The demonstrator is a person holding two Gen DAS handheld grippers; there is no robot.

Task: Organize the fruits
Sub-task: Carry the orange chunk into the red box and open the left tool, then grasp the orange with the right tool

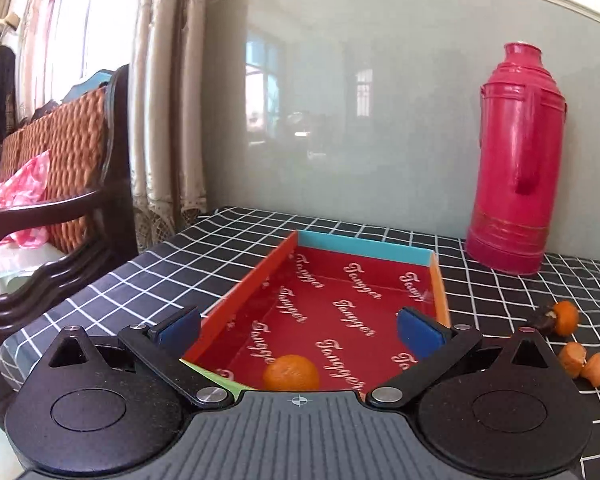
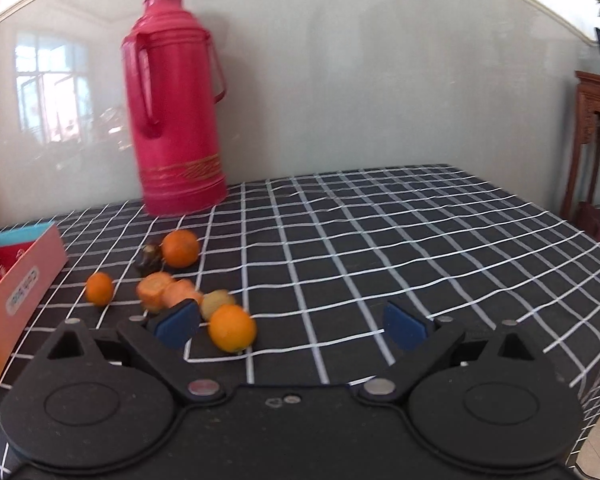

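A shallow box (image 1: pixel 366 245) with a red printed lining lies on the checked cloth; an orange (image 1: pixel 291 373) rests in its near end. My left gripper (image 1: pixel 299 333) hangs open above that end, empty. In the right wrist view the box's pink side (image 2: pixel 24 280) is at far left. Three oranges (image 2: pixel 232 328) (image 2: pixel 180 248) (image 2: pixel 99 289) lie on the cloth with carrot pieces (image 2: pixel 166 288), a pale round fruit (image 2: pixel 216 303) and a dark item (image 2: pixel 151 259). My right gripper (image 2: pixel 292 326) is open, empty, with the nearest orange just inside its left finger.
A tall red thermos (image 1: pixel 516 160) stands at the back by the glossy wall; it also shows in the right wrist view (image 2: pixel 176 108). A wooden chair (image 1: pixel 68 184) stands left of the table. A wooden stand (image 2: pixel 596 136) is at far right.
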